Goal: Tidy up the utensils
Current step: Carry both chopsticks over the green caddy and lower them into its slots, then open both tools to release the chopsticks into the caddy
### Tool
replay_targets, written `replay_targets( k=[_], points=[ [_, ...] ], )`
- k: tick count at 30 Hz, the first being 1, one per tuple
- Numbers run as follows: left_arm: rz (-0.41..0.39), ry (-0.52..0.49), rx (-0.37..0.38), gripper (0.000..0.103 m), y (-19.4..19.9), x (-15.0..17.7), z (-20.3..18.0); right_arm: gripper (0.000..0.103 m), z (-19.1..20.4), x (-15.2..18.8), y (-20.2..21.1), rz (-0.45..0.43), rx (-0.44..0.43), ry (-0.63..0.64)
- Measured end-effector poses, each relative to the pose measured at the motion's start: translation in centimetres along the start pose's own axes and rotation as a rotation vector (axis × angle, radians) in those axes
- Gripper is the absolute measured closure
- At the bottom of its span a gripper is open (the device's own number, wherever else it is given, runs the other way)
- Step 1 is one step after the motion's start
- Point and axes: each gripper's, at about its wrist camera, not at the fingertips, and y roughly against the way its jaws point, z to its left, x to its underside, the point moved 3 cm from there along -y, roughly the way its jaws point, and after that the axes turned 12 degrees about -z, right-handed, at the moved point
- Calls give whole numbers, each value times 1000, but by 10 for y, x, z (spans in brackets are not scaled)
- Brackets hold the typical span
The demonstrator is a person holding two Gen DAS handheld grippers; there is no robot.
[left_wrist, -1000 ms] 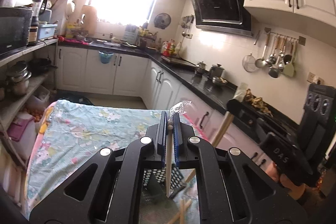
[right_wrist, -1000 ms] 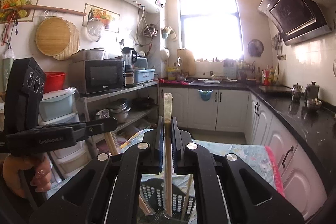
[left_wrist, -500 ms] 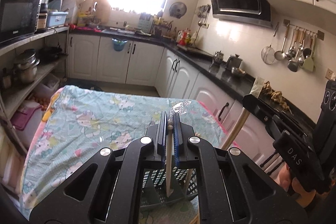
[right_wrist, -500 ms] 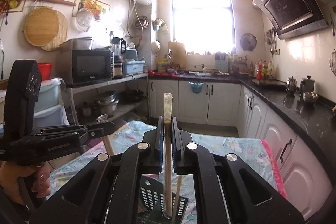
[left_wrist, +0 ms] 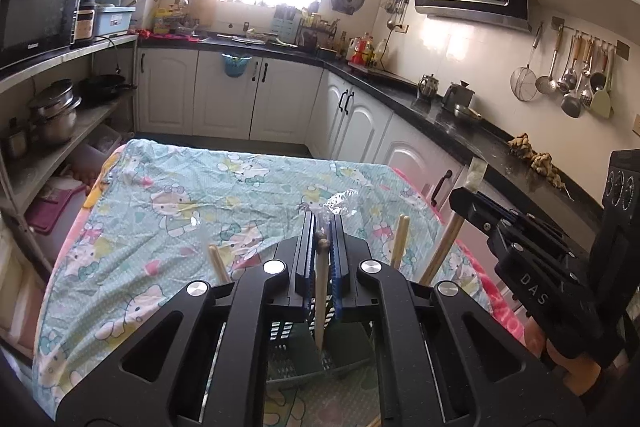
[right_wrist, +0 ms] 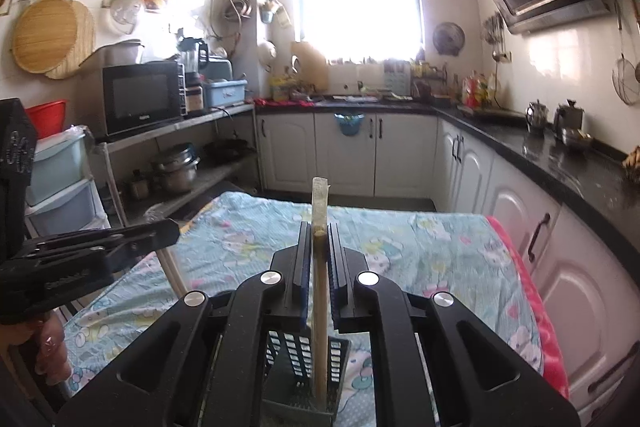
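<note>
My left gripper [left_wrist: 322, 227] is shut on wooden chopsticks [left_wrist: 319, 291] in a clear wrapper, held upright over a dark slotted utensil holder [left_wrist: 320, 355]. Other wooden sticks [left_wrist: 400, 239] stand in the holder. My right gripper [right_wrist: 319, 231] is shut on wrapped chopsticks [right_wrist: 319, 307], whose lower end reaches into the same holder [right_wrist: 300, 359]. The right gripper also shows at the right of the left wrist view [left_wrist: 464, 199], the left gripper at the left of the right wrist view [right_wrist: 172, 231].
The holder stands near the front of a table under a light blue cartoon-print cloth [left_wrist: 180, 203]. Black counters with white cabinets [right_wrist: 520, 179] run along the right and back. Open shelves with pots [left_wrist: 52, 115] stand left.
Both views have tilted down toward the table. Both pairs of chopsticks have come lower over the holder, and more sticks in the holder have come into the left wrist view.
</note>
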Motion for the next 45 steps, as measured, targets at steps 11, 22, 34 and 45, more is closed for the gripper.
replay_targets(
  k=[11,22,34,45],
  points=[
    [-12,47,-14,54,20,-1,8,60,-7,-2,17,-1,1,-17],
    [-43,73,-50,12,53,-2,15,43,-6,-8,48,-5,-7,10],
    [-84,58,-73,11,86,2,16,35,-4,-7,81,-20,-13,38],
    [-89,75,-67,11,106,15,18,33,10,0,100,-17,-20,72]
  ],
)
